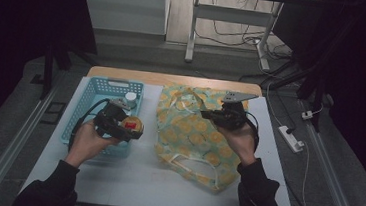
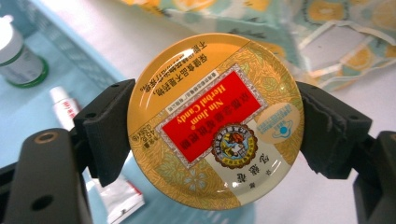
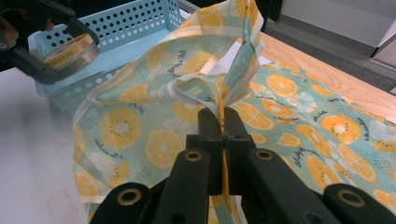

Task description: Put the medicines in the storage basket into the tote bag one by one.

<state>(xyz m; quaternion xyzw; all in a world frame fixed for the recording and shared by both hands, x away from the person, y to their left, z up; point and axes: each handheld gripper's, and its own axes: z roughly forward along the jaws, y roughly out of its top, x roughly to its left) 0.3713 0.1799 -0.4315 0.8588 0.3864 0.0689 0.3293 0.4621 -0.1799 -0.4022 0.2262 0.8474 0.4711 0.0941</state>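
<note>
**Candy tin held over the basket's edge, bag mouth pinched up**

The left gripper (image 1: 129, 128) is clamped on a round herbal candy tin (image 2: 215, 120), one black jaw pressing the rim at the tin's 9 o'clock and the other at its 3 o'clock in the left gripper view, lid facing the camera. From above, the tin (image 1: 132, 124) sits right at the tip of that gripper, raised off the table and hanging over the near right corner of the blue basket (image 1: 87, 98). Inside the basket lie a white-capped bottle (image 2: 14, 56) and a small white tube (image 2: 64, 106).

At 3 o'clock from the tin, across a strip of white table (image 1: 129, 178), the lemon-print cloth bag (image 1: 193, 134) lies spread out. The right gripper (image 1: 205, 114) is over the bag's far half, at about 12 o'clock of its middle. Its jaws are squeezed together on a fold of the bag's rim (image 3: 223, 108), and the fabric rises in a peak above the pinch, lifting that edge clear of the rest of the bag. In the right gripper view the tin (image 3: 70, 52) shows off at 10 o'clock, well apart from the pinched cloth.
</note>
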